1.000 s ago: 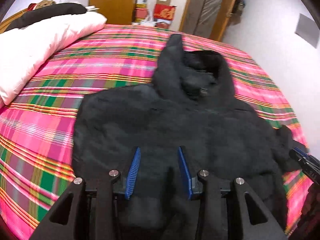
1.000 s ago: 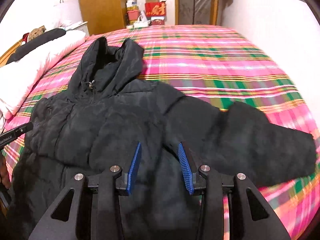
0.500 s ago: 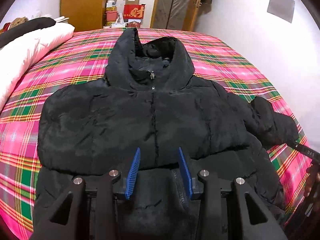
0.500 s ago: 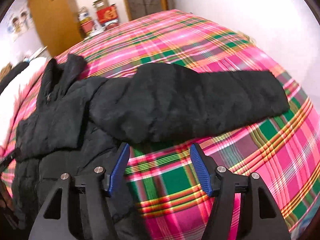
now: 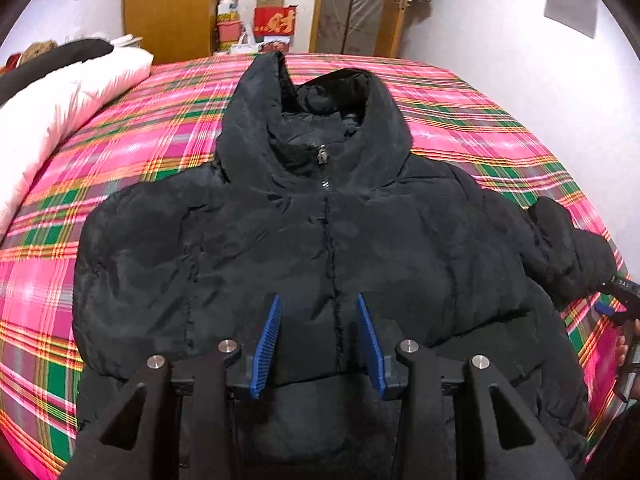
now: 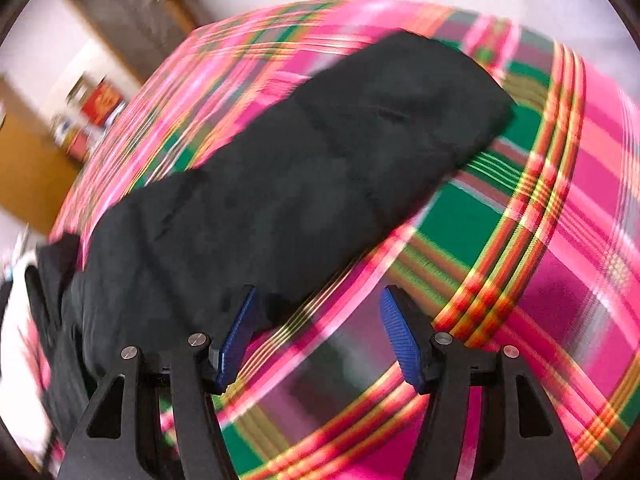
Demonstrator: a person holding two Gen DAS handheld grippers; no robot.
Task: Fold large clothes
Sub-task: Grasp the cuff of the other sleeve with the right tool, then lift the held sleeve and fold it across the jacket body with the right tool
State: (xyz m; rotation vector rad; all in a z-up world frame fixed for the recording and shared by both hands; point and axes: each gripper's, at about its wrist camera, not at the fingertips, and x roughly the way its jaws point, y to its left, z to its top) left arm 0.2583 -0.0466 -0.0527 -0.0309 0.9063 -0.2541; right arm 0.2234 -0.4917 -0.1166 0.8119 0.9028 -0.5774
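Two grippers: both over a bed w/ one jacket laid out.
Jacket [image 5: 280,232]: black puffer, front up, zipped, lying flat on the plaid bedspread [image 5: 132,148]; hood toward the far end of the bed, hem toward the left wrist cam.
Hood [image 5: 312,120]: propped open, collar and zip pull visible in the middle.
Near-side sleeve [image 5: 132,280]: seems folded across the chest, edge ending just left of the zip line.
Other sleeve [image 6: 304,176]: stretched out sideways on the bedspread, cuff away from the body; blurred in the right wrist view.
Left gripper [image 5: 320,340]: released, blue pads apart, nothing between them; hangs above the lower front of the jacket, astride the zip line; contact w/ fabric can't be told.
Right gripper [image 6: 320,336]: unclenched, jaws have just been opening; only bedspread between the pads, the left pad just beside the sleeve's lower edge; touching or not can't be told.
Pillow [image 5: 60,96]: white, at the left edge of the bed, dark item on top.
Background: wooden door [image 5: 168,8], red box [image 5: 276,20] by the far wall.
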